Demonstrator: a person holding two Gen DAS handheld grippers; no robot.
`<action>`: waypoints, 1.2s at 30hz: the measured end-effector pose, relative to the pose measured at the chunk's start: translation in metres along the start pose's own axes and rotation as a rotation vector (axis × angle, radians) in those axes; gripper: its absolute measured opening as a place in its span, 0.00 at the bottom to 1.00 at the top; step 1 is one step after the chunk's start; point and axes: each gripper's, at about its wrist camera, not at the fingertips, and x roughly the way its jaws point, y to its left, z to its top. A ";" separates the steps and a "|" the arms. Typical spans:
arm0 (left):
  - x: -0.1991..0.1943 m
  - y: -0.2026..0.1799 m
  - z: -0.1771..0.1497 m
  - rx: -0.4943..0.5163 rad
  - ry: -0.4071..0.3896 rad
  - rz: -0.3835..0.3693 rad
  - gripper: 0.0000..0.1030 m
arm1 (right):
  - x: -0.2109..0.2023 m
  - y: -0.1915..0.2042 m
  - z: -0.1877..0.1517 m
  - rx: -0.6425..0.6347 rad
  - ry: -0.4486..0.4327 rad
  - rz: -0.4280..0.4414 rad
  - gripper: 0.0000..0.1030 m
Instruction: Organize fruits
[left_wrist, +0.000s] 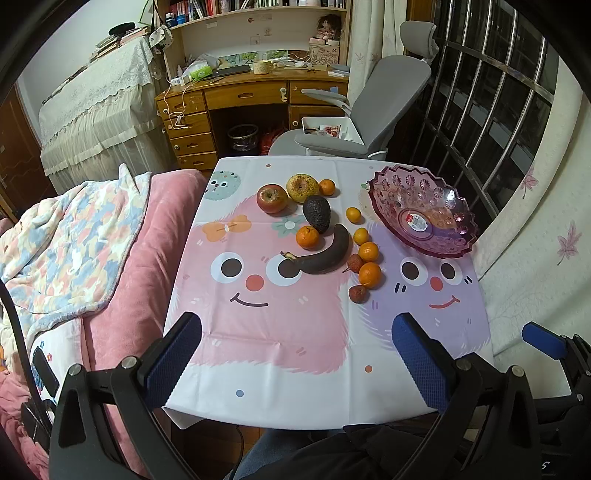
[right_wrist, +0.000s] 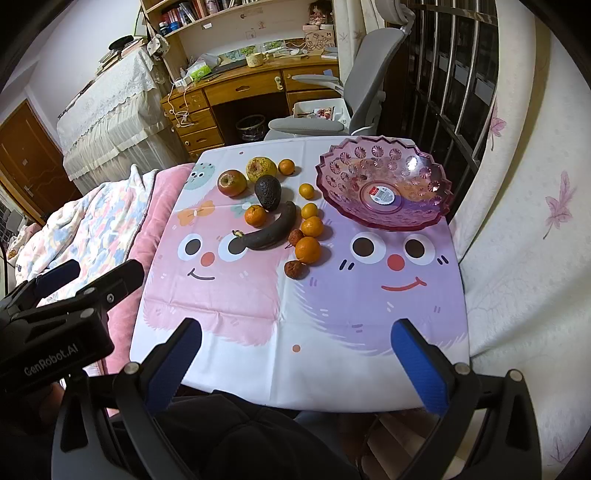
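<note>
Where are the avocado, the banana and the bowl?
avocado (left_wrist: 317, 213), left wrist view, middle of its dark skin.
banana (left_wrist: 325, 254), left wrist view, middle of its curve.
bowl (right_wrist: 384, 218), right wrist view, near wall.

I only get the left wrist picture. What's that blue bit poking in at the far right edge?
Observer: One finger of the right gripper. Its own camera shows both fingers spread wide over the near table edge, with nothing between them.
Operator: Is there any writing on the left gripper? I see none.
Observer: Yes. The right wrist view catches the left gripper from the side, and its black body carries a label reading GenRobot.AI.
</note>
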 end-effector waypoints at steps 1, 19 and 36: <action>0.000 0.000 0.000 -0.001 0.000 0.000 0.99 | 0.000 0.000 0.000 -0.001 0.000 0.000 1.00; 0.000 0.000 0.000 -0.004 0.004 0.001 0.99 | 0.001 -0.002 -0.001 -0.002 0.006 0.000 1.00; 0.002 0.006 0.011 0.007 0.002 -0.018 0.99 | -0.005 -0.007 0.009 0.003 -0.021 -0.016 1.00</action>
